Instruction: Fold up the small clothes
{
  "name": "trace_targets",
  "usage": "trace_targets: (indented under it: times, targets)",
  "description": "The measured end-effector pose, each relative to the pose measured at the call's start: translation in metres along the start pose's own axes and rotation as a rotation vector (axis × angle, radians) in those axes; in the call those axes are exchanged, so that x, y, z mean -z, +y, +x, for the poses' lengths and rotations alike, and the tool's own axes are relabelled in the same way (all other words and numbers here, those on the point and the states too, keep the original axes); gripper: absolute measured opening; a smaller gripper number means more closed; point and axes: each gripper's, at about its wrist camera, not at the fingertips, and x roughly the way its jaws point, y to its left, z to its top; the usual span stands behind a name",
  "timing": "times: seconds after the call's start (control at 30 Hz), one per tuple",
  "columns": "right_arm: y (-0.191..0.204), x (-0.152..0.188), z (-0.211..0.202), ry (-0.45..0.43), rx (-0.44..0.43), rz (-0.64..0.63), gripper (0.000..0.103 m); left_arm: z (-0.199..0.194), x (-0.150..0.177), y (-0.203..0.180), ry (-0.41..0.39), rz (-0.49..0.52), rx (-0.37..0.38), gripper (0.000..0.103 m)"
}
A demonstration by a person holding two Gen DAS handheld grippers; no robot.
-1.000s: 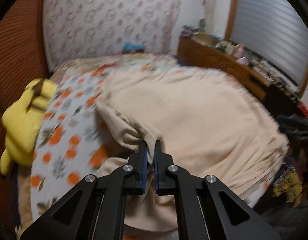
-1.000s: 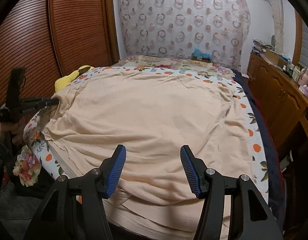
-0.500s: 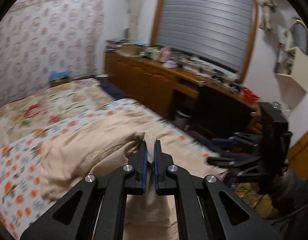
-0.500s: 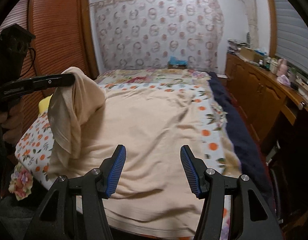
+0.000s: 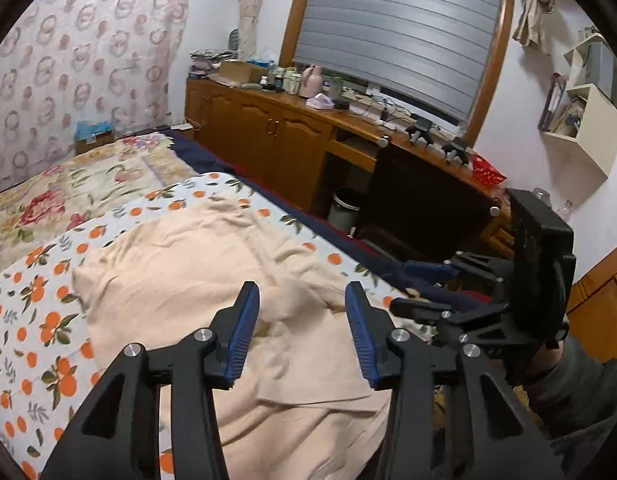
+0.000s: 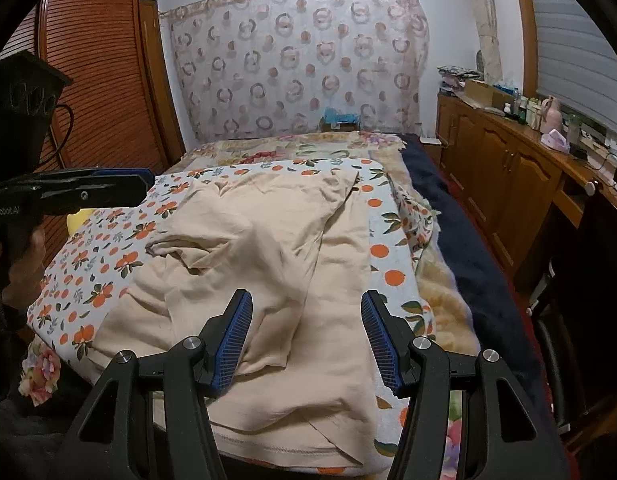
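A beige garment (image 6: 276, 256) lies rumpled on the orange-print bedsheet (image 6: 108, 264), its left part folded over toward the middle. It also shows in the left wrist view (image 5: 180, 276). My left gripper (image 5: 302, 336) is open and empty above the garment's near edge. It shows from the side in the right wrist view (image 6: 108, 190), at the bed's left. My right gripper (image 6: 306, 340) is open and empty above the garment's front part. It shows in the left wrist view (image 5: 424, 288) at the bed's right edge.
A wooden cabinet with clutter (image 5: 276, 128) runs along the right of the bed, with a small bin (image 5: 344, 212) by it. A dark blanket edge (image 6: 460, 248) lies along the bed's right side. Brown slatted doors (image 6: 100, 100) stand on the left. A patterned curtain (image 6: 300, 60) hangs behind.
My left gripper carried a pinched fold of the garment across toward the right, then opened and let it drop on the bed. The right gripper stayed open.
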Motion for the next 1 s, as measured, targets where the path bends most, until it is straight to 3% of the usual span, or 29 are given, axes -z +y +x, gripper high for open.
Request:
trace_targets:
  times: [0.37,0.5,0.53,0.6,0.63,0.67,1.0]
  targets:
    - [0.024,-0.025,0.041,0.029,-0.100,-0.092,0.059,-0.035,0.039,0.068,-0.074,-0.082,-0.250,0.046]
    - [0.043,-0.044,0.067,0.038,-0.157,-0.142,0.059,-0.051,0.053,0.093,-0.099,-0.137,-0.287,0.046]
    - [0.046,-0.048,0.073,0.042,-0.172,-0.152,0.059,-0.056,0.057,0.100,-0.105,-0.155,-0.292,0.047]
    - [0.056,-0.057,0.087,0.055,-0.210,-0.178,0.059,-0.061,0.061,0.110,-0.110,-0.168,-0.310,0.061]
    - [0.061,-0.062,0.094,0.066,-0.223,-0.191,0.059,-0.064,0.063,0.113,-0.117,-0.171,-0.328,0.074]
    - [0.067,-0.067,0.102,0.076,-0.239,-0.203,0.059,-0.070,0.066,0.117,-0.132,-0.173,-0.346,0.081]
    - [0.126,-0.093,0.169,0.188,-0.346,-0.320,0.059,-0.100,0.080,0.140,-0.194,-0.225,-0.403,0.082]
